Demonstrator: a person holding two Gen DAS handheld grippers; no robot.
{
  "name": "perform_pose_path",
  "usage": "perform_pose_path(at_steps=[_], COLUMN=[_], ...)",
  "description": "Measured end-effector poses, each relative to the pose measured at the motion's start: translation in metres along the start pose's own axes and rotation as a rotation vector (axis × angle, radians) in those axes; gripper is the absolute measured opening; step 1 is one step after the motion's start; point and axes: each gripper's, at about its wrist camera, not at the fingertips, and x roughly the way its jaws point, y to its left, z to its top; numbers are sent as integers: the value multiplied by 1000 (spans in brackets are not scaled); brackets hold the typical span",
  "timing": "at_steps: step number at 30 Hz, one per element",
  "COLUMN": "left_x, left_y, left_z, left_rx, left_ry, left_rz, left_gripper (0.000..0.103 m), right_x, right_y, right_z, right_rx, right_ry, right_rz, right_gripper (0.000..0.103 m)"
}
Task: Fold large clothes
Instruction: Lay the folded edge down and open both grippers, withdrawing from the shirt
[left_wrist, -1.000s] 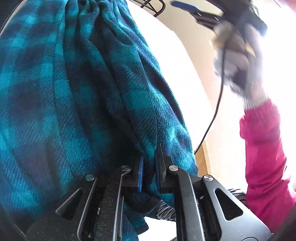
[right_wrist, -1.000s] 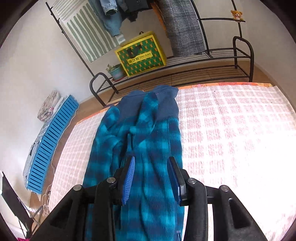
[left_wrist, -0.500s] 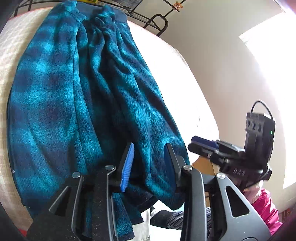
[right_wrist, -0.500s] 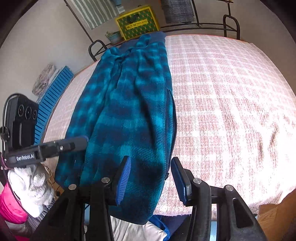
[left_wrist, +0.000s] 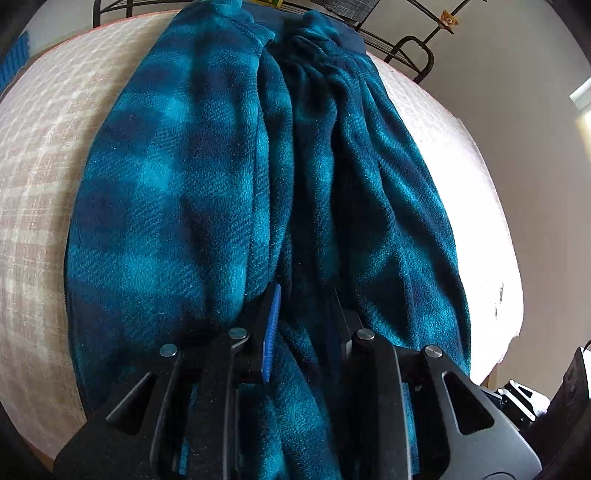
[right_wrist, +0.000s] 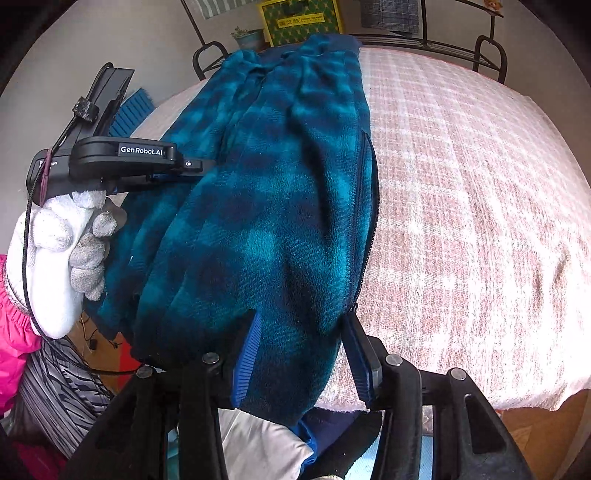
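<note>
Garment axis: fleece jacket (right_wrist: 266, 206) is laid lengthwise, near hem to far collar.
Left gripper (left_wrist: 303, 328): parted, fleece between, not clamped.
Right gripper (right_wrist: 303, 354): spread wide astride near hem; both equally near.

Fleece's near hem (right_wrist: 280, 402) behind right gripper (right_wrist: 303, 354), perhaps hanging off bed.

Teal-navy plaid fleece (left_wrist: 177, 206) — pink-white check bedspread (right_wrist: 461, 192)
</note>
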Motion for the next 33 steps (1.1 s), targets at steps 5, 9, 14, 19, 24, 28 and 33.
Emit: perform_pose_path(at_steps=[5,9,14,19,24,28,33], left_x=[-33,-40,-22,-24,-78,-125,-127], left_y=[0,-27,-43,-31,-8,29,82], left_z=[-3,-14,-23,-49,-47,-56,-70], left_rx=[-17,56,157,224,119,97,2], left_ry=[-29,-14,15,0,-64,-157,-153], left_rz=[-160,-159,-26,28,-128,-132,-97], left_gripper=[25,60,54,44,44,44,44], right_x=[-25,-17,7,-8,-29,-24,17], right_y=[-16,-34,-31,-5,22,48,75], right_z=[0,0,-3,3,-1,-6,-13], right_rx=[73,151,147,46,-49,-151,-240], right_ry=[-90,-61,28,-34,-145,-151,-11], right_rz=[58,67,102,41,7,47,79], right_gripper=[59,61,48,40,46,42,35])
